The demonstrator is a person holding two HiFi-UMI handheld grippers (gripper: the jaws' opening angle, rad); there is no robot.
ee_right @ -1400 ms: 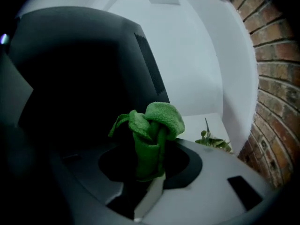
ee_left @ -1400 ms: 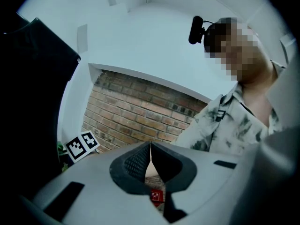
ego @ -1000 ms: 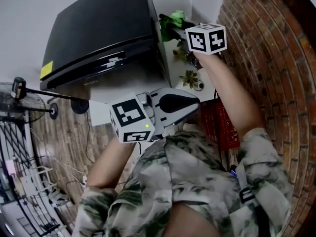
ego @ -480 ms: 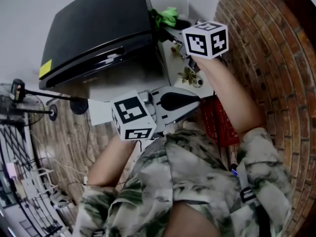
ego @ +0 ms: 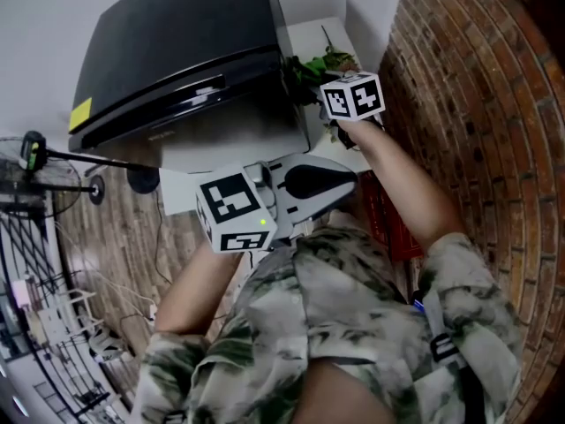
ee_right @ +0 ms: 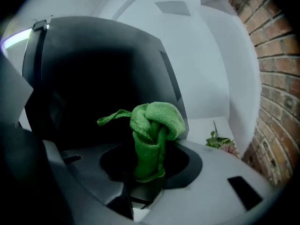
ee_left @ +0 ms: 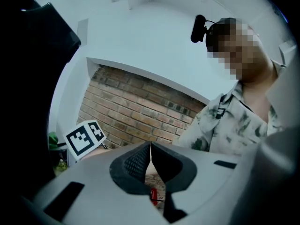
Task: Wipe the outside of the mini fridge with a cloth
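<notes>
Head view puts the black mini fridge [ego: 177, 47] up and to the left, with the right tool [ee_right: 149, 170] reaching to its right side panel near the front corner. That tool is clamped on a bunched green cloth [ee_right: 157, 121], whose wad stands out past the jaws, close to the dark panel; whether it touches I cannot tell. The left tool [ee_left: 150, 156] is pinched together on nothing, held by the person's chest, well apart from the fridge.

Judging from this, wiping of the side face is in hand. Next, the wad should press flat and sweep along the panel, keeping to the fridge's edge.

Room is tight: the white surface [ego: 309, 35] with a small plant [ee_right: 218, 142] lies just beside, and the brick wall [ego: 468, 78] is near.
</notes>
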